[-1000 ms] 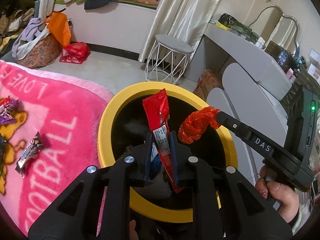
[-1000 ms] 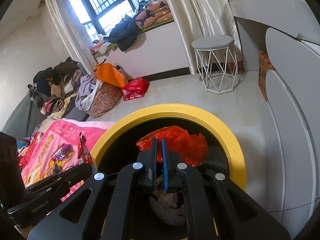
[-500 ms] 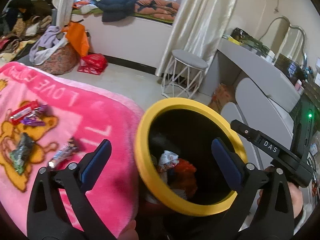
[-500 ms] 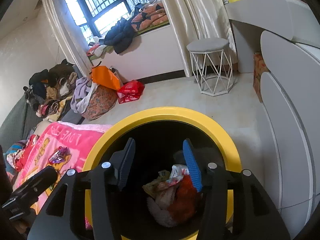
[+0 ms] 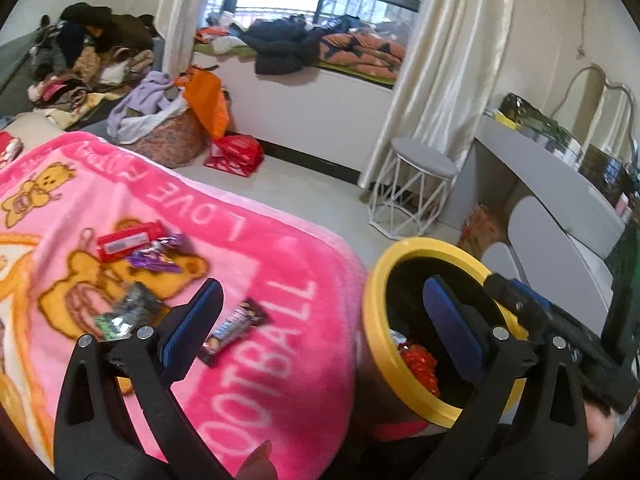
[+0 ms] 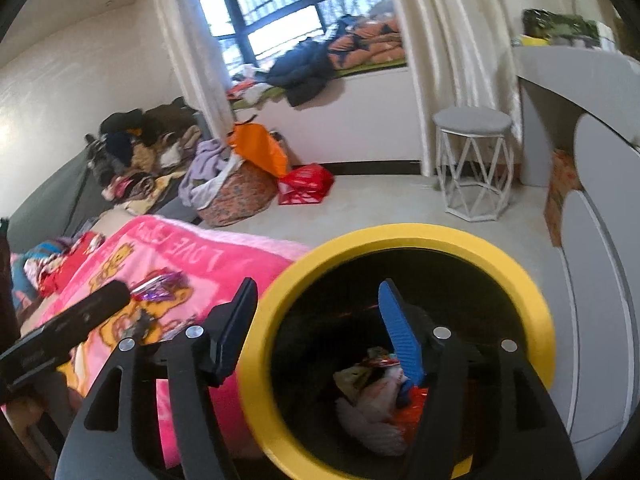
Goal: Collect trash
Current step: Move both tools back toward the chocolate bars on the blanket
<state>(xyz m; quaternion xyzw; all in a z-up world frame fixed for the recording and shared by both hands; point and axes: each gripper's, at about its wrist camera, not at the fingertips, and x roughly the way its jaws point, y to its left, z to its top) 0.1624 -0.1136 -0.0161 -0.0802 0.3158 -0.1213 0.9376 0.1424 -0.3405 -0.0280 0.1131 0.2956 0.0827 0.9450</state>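
A yellow-rimmed black bin point(image 5: 374, 320) point(image 6: 520, 280) stands beside the bed and holds red and white wrappers point(image 5: 420, 364) point(image 6: 376, 380). My left gripper point(image 5: 320, 308) is open and empty, straddling the edge of the pink blanket point(image 5: 280, 360) and the bin. A dark candy bar wrapper point(image 5: 234, 328) lies just past its left finger. Farther left lie a red wrapper point(image 5: 128, 240), a purple one point(image 5: 156, 258) and a green-silver one point(image 5: 124, 312). My right gripper point(image 6: 316, 308) hangs over the bin's rim, its jaws opening with nothing between them.
The pink blanket point(image 6: 180, 252) covers the bed on the left. A white wire stool point(image 5: 412, 192) and a grey desk point(image 5: 560, 184) stand beyond the bin. A laundry basket point(image 5: 168, 136) and a red bag point(image 5: 236, 156) sit on the floor by the window seat.
Both grippers let go of their red wrappers into the bin and opened. Both views have swung left from the bin toward the pink blanket.
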